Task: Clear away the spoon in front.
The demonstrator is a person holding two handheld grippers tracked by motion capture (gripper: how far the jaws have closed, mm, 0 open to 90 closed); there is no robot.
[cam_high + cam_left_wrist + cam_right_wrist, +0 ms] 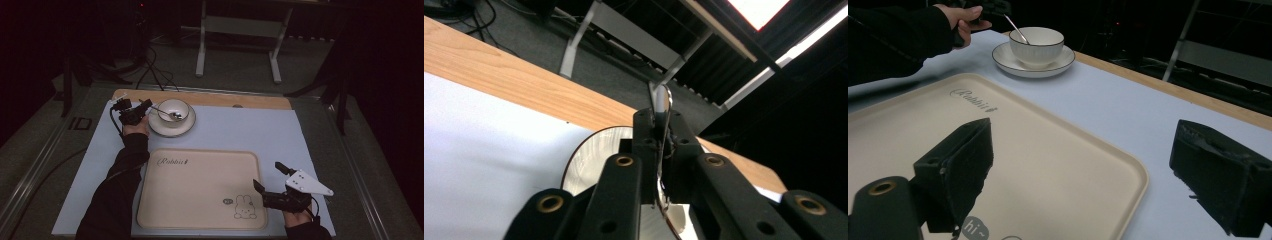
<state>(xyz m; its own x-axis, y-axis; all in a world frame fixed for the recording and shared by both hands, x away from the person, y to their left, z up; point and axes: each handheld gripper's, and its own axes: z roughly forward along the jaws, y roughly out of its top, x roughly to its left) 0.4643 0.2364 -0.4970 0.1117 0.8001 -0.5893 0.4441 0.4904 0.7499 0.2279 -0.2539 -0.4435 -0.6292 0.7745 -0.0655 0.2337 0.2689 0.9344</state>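
Right gripper [268, 178]: jaws wide apart, nothing between, hovering over near right corner of tray [200, 220]. Tray: beige, rabbit print, flat on white mat [250, 130]. Left gripper [143, 107]: far left, jaws clamped on spoon [165, 112] handle. Spoon tip inside bowl [173, 111]. Bowl on saucer [162, 129], beyond tray, near wooden table edge [215, 99].

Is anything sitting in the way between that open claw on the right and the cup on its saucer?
Nothing visible does. Between the right gripper and the cup lie only the bare tray and pale mat. The left gripper holds the spoon in the cup.
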